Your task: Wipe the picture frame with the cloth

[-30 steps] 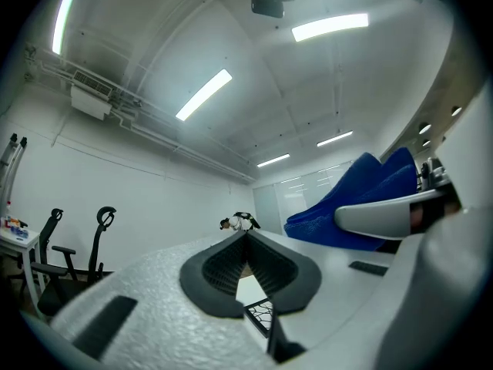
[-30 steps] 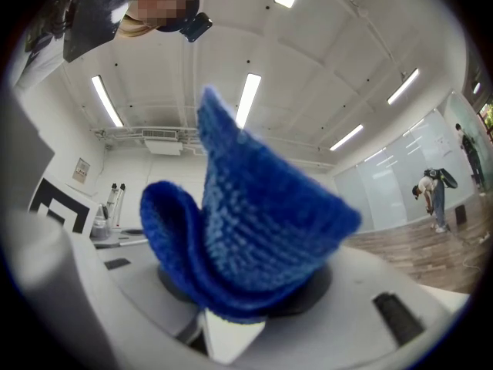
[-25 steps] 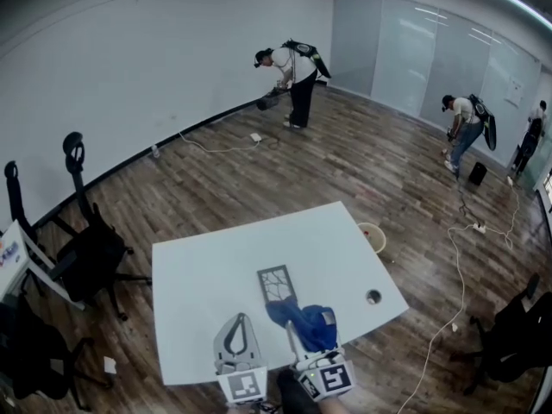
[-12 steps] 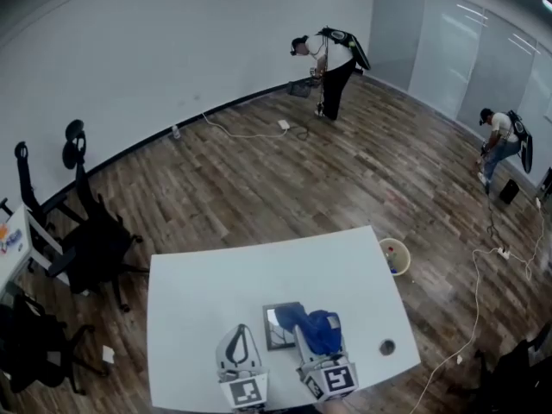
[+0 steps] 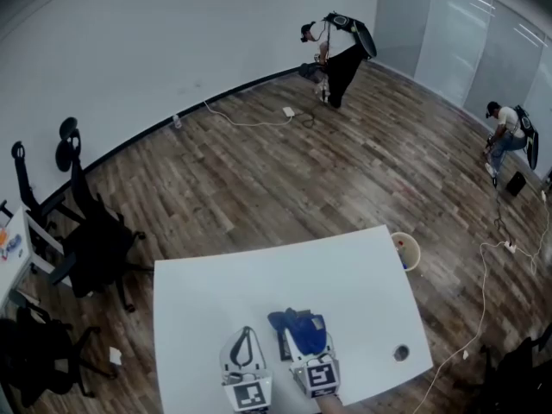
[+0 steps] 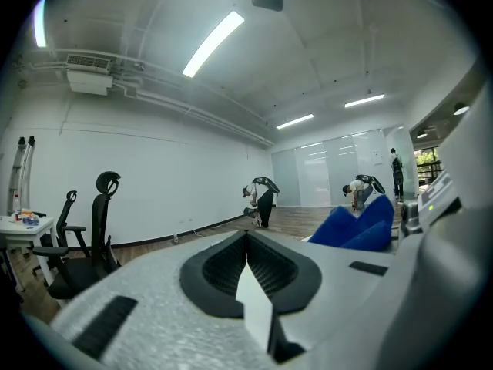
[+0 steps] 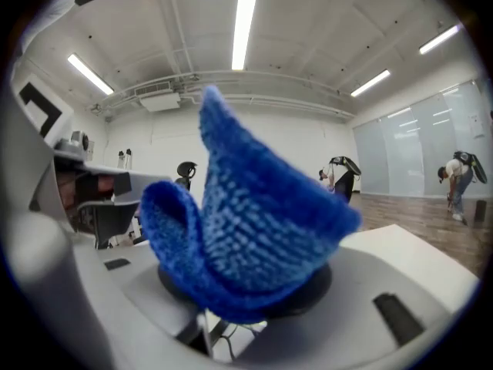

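Note:
My right gripper is shut on a blue knitted cloth, whose folds fill the right gripper view. It hangs low over the near middle of the white table. The picture frame shows only as a dark sliver beside the cloth; the rest is hidden under the cloth and gripper. Under the jaws in the right gripper view I catch a glimpse of its cracked pattern. My left gripper is shut with nothing in it, just left of the cloth.
Black office chairs stand left of the table. A round bin sits at the table's right corner, and a cable hole is near that edge. Two persons work far off. Cables lie on the floor.
The right gripper and cloth have come over the frame, which lay in plain sight beyond the cloth a second ago. The left gripper stays beside it, shut.

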Demonstrator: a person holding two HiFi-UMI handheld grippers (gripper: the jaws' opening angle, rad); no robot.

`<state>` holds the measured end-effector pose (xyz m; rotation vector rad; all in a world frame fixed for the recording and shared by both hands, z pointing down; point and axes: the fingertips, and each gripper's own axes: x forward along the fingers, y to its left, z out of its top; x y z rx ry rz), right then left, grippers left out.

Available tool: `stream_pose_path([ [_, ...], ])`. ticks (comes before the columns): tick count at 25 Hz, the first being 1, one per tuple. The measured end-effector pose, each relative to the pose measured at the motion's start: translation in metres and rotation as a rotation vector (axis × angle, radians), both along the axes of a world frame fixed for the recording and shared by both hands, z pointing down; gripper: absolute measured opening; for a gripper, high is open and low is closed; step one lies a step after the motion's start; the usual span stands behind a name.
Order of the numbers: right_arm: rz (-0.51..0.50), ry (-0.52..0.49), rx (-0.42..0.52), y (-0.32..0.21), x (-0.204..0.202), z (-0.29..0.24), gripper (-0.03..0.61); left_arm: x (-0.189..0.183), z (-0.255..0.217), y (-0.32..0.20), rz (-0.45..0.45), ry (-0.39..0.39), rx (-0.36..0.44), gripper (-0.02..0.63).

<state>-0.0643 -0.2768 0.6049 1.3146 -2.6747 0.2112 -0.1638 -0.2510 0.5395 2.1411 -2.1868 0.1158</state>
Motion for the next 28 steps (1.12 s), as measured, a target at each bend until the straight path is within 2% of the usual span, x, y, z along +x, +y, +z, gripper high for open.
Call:
stream_pose_path([
  [7,-0.006,0.104,-0.080,-0.003,-0.022,0.035,0.156,0.001,0.010,-0.015,0.057,0.011,-0.012,0.003],
  [12,0.013,0.131,-0.087,-0.011,-0.021,0.046,0.156,-0.001,0.013,-0.020,0.071,0.010,-0.008,0.003],
  [22,0.135,0.180,-0.130,-0.028,0.031,0.060,0.156,0.007,0.011,-0.031,0.093,0.015,-0.016,0.003],
  [26,0.186,0.173,-0.144,-0.030,0.056,0.062,0.156,0.018,0.014,-0.033,0.113,0.016,-0.022,0.003],
  [28,0.176,0.150,-0.142,-0.028,0.058,0.059,0.157,0.024,0.016,-0.033,0.121,0.023,-0.028,0.003],
])
